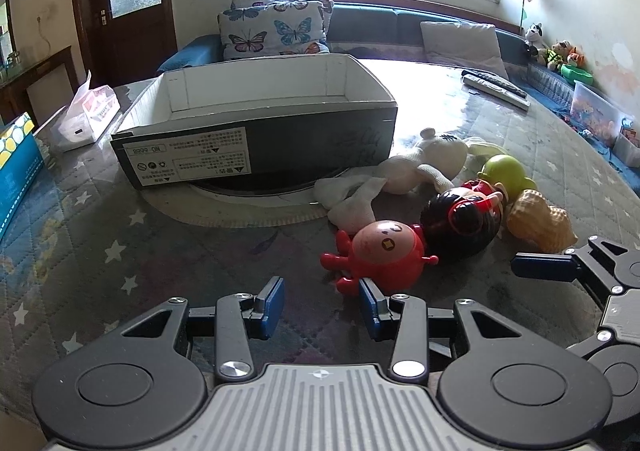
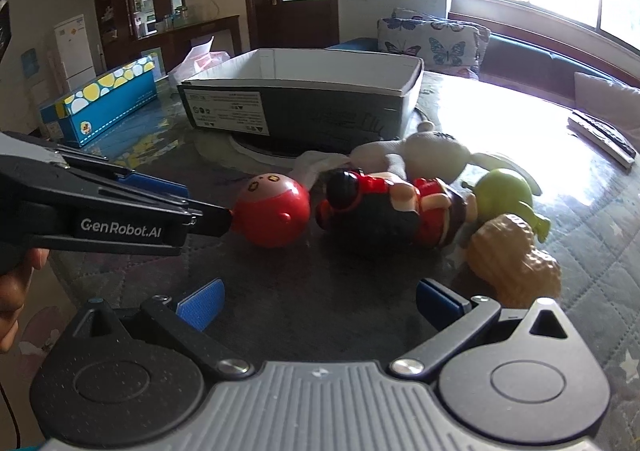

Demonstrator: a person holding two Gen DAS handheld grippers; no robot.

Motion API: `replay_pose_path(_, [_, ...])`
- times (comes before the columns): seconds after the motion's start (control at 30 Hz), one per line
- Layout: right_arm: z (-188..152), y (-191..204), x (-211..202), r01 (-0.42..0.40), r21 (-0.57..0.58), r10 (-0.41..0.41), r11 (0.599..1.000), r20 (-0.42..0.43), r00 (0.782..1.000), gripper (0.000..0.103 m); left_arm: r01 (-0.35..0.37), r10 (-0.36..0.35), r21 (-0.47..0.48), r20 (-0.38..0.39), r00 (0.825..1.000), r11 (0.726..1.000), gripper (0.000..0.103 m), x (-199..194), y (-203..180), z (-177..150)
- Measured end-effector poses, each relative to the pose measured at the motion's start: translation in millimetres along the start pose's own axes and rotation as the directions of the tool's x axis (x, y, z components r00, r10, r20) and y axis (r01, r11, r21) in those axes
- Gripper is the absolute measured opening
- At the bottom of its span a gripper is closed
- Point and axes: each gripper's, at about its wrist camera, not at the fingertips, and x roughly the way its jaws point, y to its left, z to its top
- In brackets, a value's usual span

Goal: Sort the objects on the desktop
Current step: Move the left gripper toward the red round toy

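Observation:
An open dark shoebox [image 1: 256, 123] with a white inside stands on the table; it also shows in the right wrist view [image 2: 304, 95]. In front of it lie a red round toy [image 1: 380, 251] [image 2: 272, 207], a black-haired doll in red [image 1: 464, 219] [image 2: 392, 207], a white plush [image 1: 404, 171] [image 2: 416, 151], a green toy [image 1: 506, 171] [image 2: 504, 195] and a tan shell [image 1: 540, 221] [image 2: 516, 259]. My left gripper [image 1: 322, 305] is open, its right finger touching the red toy's near side. My right gripper [image 2: 316, 301] is open and empty, just short of the doll and shell.
A blue dotted box [image 2: 100, 103] and a tissue pack [image 1: 86, 115] sit at the table's left. Remote controls [image 1: 496, 89] lie at the far right. A sofa with butterfly cushions [image 1: 276, 29] runs behind the table. A quilted cover with stars spans the tabletop [image 1: 120, 251].

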Motion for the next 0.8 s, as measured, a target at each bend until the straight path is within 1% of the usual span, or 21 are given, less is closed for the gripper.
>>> replay_pose_path(0.8, [4.8,8.6,9.3,-0.044,-0.025,0.044,0.999,-0.012,0.999,0.102,0.008,-0.008,-0.026,-0.005,1.0,1.0,0.043,0.0,10.5,4.2])
